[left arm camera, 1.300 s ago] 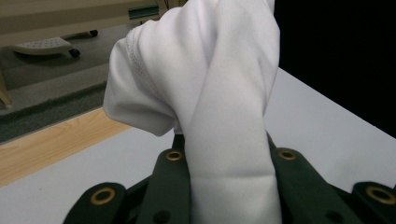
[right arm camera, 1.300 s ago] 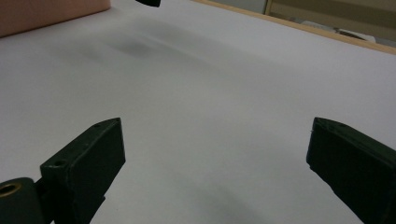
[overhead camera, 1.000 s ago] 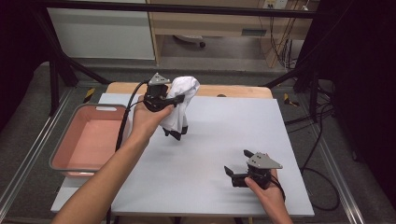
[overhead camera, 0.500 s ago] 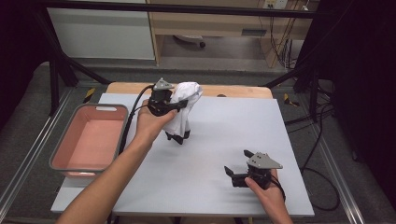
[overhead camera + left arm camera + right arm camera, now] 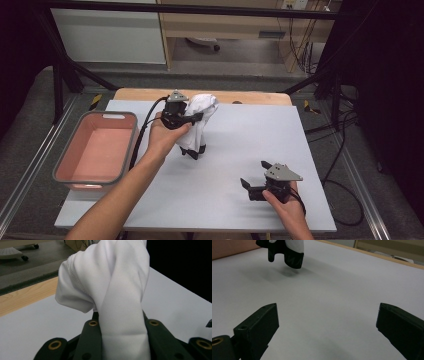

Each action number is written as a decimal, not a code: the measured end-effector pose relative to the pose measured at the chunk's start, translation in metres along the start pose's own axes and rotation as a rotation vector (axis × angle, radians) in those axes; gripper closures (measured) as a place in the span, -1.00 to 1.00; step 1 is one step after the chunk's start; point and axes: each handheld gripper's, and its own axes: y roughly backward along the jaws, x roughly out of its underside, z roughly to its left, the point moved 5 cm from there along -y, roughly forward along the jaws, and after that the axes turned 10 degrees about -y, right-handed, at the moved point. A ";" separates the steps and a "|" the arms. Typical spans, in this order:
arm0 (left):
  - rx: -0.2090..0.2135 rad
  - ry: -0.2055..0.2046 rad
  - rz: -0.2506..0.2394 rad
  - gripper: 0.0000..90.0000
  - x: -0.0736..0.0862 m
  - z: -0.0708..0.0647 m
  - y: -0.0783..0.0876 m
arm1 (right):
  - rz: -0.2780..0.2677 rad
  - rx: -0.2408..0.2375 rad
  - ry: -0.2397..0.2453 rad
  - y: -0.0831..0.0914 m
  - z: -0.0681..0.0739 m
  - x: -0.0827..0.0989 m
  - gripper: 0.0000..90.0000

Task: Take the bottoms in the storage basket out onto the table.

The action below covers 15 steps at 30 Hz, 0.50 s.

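Hangs lengthwise from left gripper [image 5: 196, 118] fingers clamped on white garment [image 5: 200, 125], near tabletop [image 5: 300, 150] far edge, basket [image 5: 95, 150] leftward; right gripper [image 5: 254, 189] fingers spread, empty.

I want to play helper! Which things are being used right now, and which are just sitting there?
Being used:
- white cloth with dark ends, hanging lifted above the table
- left gripper, clamped on the cloth

Just there:
- pink bin, beside the table
- right gripper, jaws open, holding nothing
- table
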 end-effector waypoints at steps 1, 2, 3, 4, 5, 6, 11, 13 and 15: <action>0.001 -0.003 0.004 0.69 0.001 0.000 0.000 | -0.001 -0.001 0.000 0.000 0.000 0.000 -0.90; 0.001 -0.004 0.006 0.69 0.002 0.000 -0.001 | 0.000 -0.001 -0.001 0.000 0.000 0.000 -0.90; 0.001 -0.003 0.007 0.69 0.002 0.000 -0.001 | 0.001 0.000 -0.002 0.000 0.000 0.000 -0.90; 0.003 -0.002 0.009 0.69 0.003 0.000 -0.001 | 0.003 -0.001 -0.001 0.000 0.000 0.000 -0.90; 0.003 0.000 0.010 0.69 0.004 0.000 -0.002 | 0.003 -0.001 -0.001 0.000 0.000 0.000 -0.90; 0.004 0.001 0.012 0.69 0.005 -0.001 -0.002 | 0.004 -0.001 0.000 0.000 0.000 0.000 -0.90; 0.014 0.003 0.018 0.69 0.008 -0.001 -0.004 | 0.008 -0.001 -0.002 0.000 0.000 0.001 -0.90; 0.013 0.003 0.022 0.69 0.010 -0.001 -0.004 | 0.009 -0.002 -0.001 0.000 0.000 0.001 -0.90; 0.012 0.013 0.023 0.69 0.012 0.000 -0.004 | 0.008 -0.002 -0.003 -0.001 0.000 0.001 -0.90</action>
